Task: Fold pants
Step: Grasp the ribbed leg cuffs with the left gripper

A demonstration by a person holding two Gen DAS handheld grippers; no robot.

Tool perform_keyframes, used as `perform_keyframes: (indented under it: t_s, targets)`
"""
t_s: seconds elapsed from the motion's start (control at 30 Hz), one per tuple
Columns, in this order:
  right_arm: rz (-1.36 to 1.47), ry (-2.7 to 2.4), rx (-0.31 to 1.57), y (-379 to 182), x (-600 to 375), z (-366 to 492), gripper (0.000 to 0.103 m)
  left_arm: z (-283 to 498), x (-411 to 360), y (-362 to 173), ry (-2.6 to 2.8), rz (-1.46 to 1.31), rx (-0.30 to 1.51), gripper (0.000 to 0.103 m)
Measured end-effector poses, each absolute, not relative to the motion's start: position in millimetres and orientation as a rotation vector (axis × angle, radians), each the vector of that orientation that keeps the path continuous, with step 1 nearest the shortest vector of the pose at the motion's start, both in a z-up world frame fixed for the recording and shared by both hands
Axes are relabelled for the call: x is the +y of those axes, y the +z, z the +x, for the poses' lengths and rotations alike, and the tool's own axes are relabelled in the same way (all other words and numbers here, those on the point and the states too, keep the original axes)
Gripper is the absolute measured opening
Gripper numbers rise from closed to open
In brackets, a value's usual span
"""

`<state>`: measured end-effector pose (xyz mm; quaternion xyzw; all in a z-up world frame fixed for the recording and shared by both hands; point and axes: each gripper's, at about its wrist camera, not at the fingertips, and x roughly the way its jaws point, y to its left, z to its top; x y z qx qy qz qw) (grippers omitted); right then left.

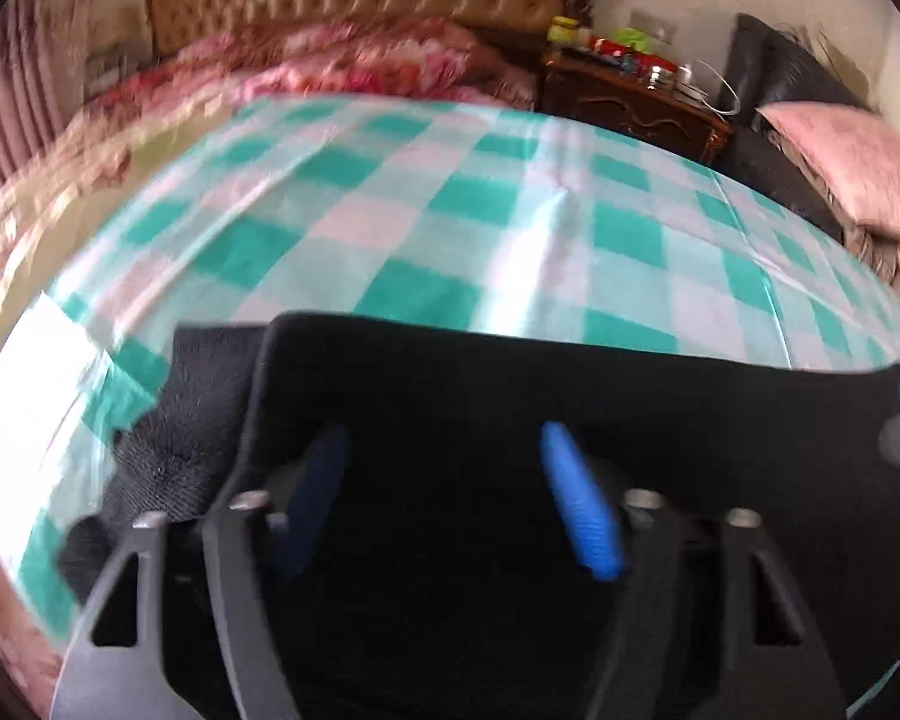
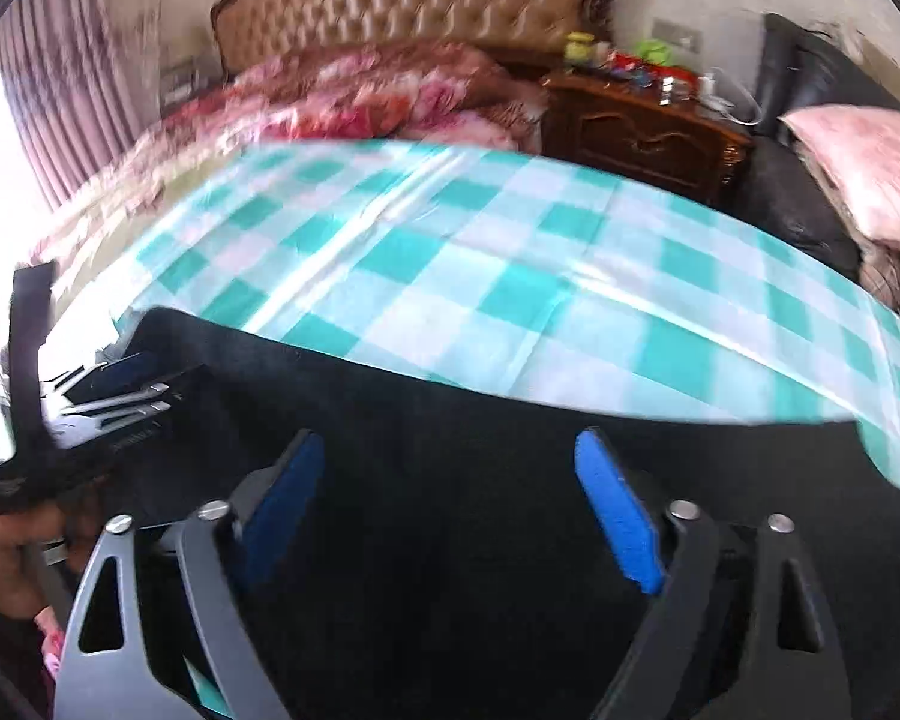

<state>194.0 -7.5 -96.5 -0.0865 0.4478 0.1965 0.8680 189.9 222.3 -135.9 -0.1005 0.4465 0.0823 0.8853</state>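
Black pants (image 1: 510, 384) lie flat along the bed's (image 1: 450, 210) near edge. Left gripper (image 1: 444, 498) and right gripper (image 2: 450, 504) hover above, jaws wide, holding nothing. Checked sheet beyond lies open.

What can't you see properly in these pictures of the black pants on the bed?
- Black fabric pants: lower part hidden behind the left gripper in the left wrist view; cut off by the bottom edge.
- Small items on the dark wooden nightstand: too small and blurred to identify.
- Red-pink floral blanket: pattern blurred.
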Motion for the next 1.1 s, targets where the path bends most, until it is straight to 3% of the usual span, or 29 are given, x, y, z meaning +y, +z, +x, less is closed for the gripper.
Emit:
perform_keyframes:
  t_s: [0.07,0.13,0.3,0.57,0.9,1.1]
  targets:
    - [-0.205,0.391,0.969,-112,9,204,0.077,189,227,-135,0.183,-0.187,0.929,0.045]
    - [-0.214,0.371,1.004,-127,15,214,0.075,173,230,-120,0.203,-0.185,0.894,0.038]
    - [-0.316,0.341,0.978,-148,20,210,0.078,88,249,-83,0.285,-0.285,0.717,0.039]
    - [-0.255,0.413,0.932,-126,22,188,0.073,23,288,-129,0.331,-0.467,0.764,0.043]
    - [-0.207,0.487,1.013,-143,31,135,0.065,22,284,-133,0.239,-0.540,0.753,0.041]
    - [-0.267,0.478,0.989,-148,36,130,0.066,36,286,-141,0.254,-0.522,0.757,0.046]
